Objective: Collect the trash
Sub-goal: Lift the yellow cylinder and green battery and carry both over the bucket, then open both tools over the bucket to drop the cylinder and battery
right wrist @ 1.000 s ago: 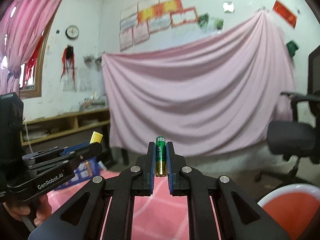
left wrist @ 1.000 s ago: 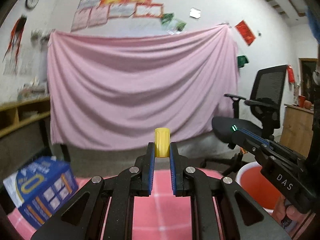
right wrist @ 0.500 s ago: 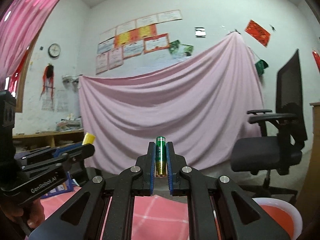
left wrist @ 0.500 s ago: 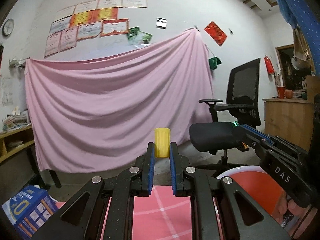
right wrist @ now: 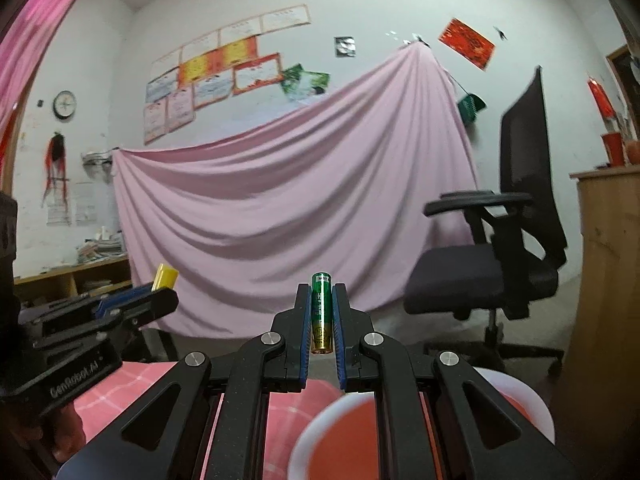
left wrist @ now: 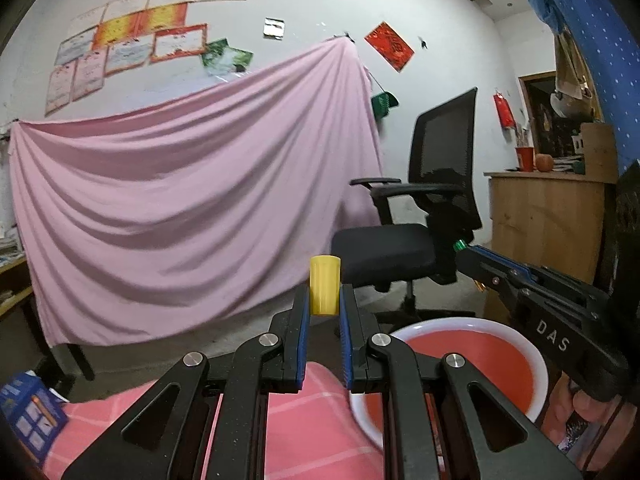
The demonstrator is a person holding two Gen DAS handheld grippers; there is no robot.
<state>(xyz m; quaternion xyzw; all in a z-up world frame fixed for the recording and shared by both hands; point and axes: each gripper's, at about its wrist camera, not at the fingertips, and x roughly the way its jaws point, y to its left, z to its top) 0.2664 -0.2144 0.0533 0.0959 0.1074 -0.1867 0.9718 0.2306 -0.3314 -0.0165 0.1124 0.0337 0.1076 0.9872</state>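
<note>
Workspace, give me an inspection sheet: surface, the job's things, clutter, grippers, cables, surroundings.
Surface: pink checked cloth on the table.
Job's things: yellow cap, green battery, red bin with white rim beside the table.
Clutter: blue box at the far left.
Grippers: left gripper shut on the cap; right gripper shut on the battery.
Cables: nothing seen.
Surroundings: pink sheet on the wall, black office chair, wooden counter.

a pink sheet hangs across the white wall, below rows of certificates and beside a clock. a black office chair stands on the grey floor, next to a wooden cabinet
</note>
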